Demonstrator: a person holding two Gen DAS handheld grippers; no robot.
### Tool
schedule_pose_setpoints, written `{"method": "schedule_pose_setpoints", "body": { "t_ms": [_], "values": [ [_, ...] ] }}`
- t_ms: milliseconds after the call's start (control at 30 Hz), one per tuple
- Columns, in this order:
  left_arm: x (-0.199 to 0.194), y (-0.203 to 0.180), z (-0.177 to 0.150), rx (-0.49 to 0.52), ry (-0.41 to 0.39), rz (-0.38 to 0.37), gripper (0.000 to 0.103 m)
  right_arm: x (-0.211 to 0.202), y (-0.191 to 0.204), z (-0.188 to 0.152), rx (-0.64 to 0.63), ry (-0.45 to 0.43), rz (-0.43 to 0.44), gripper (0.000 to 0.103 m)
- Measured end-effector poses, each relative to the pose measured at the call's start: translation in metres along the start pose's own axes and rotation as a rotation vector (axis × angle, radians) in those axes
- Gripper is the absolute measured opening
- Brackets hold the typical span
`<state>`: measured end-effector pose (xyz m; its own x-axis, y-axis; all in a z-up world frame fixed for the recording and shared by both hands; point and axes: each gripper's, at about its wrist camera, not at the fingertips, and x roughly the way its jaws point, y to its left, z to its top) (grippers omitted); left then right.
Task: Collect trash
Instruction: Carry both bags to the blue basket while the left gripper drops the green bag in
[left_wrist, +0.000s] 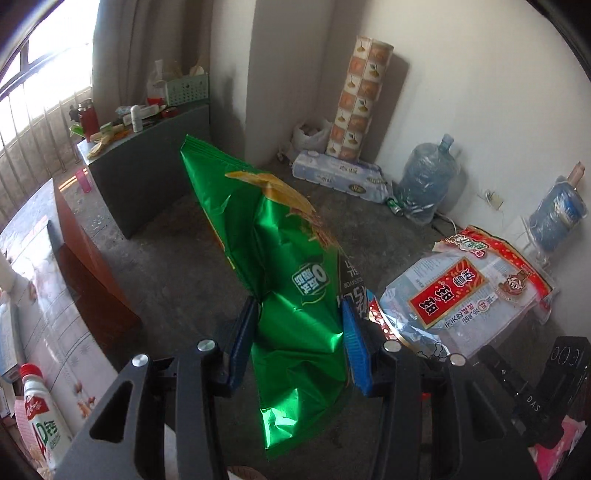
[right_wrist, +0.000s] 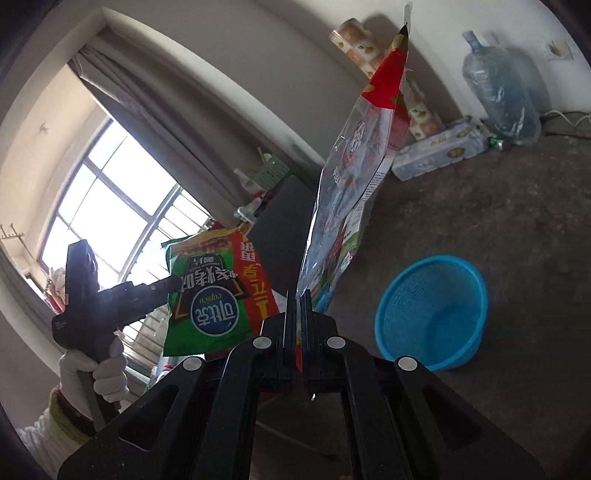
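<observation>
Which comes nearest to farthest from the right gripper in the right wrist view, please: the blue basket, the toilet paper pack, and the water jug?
1. Blue basket, on the floor just right of the right gripper.
2. Toilet paper pack, by the wall.
3. Water jug, beyond it, upper right.

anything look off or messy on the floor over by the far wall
Yes. A small green can lies tipped on its side on the floor beside the big water jug, loose like litter. Nothing looks spilled. The green chip bag is crumpled where the left gripper pinches it.
</observation>
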<state>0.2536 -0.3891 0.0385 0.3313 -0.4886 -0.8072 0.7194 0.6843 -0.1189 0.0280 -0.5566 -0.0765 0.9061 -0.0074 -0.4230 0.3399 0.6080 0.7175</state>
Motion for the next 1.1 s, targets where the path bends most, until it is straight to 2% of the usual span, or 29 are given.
{"method": "schedule_pose_setpoints", "body": {
  "t_ms": [100,267,333,367,433,500,600,700,800,967,1067,1100],
  "values": [
    [0.061,-0.030,0.007,0.104,0.046,0.043,0.044,0.022,-0.030,0.012,-0.008,0.025,-0.099,0.001],
    [0.151,-0.061,0.013,0.130,0.133,0.056,0.045,0.074,-0.062,0.017,-0.072,0.080,-0.261,0.001],
    [0.178,-0.067,0.011,0.134,0.137,0.086,0.046,0.097,-0.074,0.014,-0.093,0.094,-0.294,0.001],
    [0.190,-0.071,0.009,0.130,0.138,0.094,0.055,0.108,-0.080,0.009,-0.103,0.106,-0.312,0.002],
    [0.215,-0.070,0.004,0.127,0.184,0.121,0.065,0.140,-0.092,0.000,-0.124,0.158,-0.372,0.011],
    [0.228,-0.065,0.000,0.091,0.225,0.121,0.065,0.161,-0.110,-0.005,-0.083,0.240,-0.390,0.033],
    [0.229,-0.054,-0.006,0.018,0.264,0.082,0.065,0.176,-0.135,-0.020,0.002,0.303,-0.425,0.034],
    [0.219,-0.046,-0.003,0.001,0.258,0.060,0.065,0.167,-0.152,-0.024,0.087,0.282,-0.415,0.036],
    [0.202,-0.040,0.002,0.007,0.239,0.050,0.065,0.157,-0.156,-0.020,0.109,0.272,-0.428,0.038],
    [0.144,-0.023,0.012,-0.003,0.203,-0.011,0.065,0.143,-0.151,-0.010,0.113,0.251,-0.452,0.038],
    [0.097,-0.007,0.015,0.017,0.171,-0.037,0.067,0.152,-0.149,0.005,0.100,0.247,-0.476,0.038],
    [0.079,0.001,0.014,0.022,0.155,-0.044,0.068,0.156,-0.149,0.007,0.099,0.257,-0.478,0.034]
  ]
}}
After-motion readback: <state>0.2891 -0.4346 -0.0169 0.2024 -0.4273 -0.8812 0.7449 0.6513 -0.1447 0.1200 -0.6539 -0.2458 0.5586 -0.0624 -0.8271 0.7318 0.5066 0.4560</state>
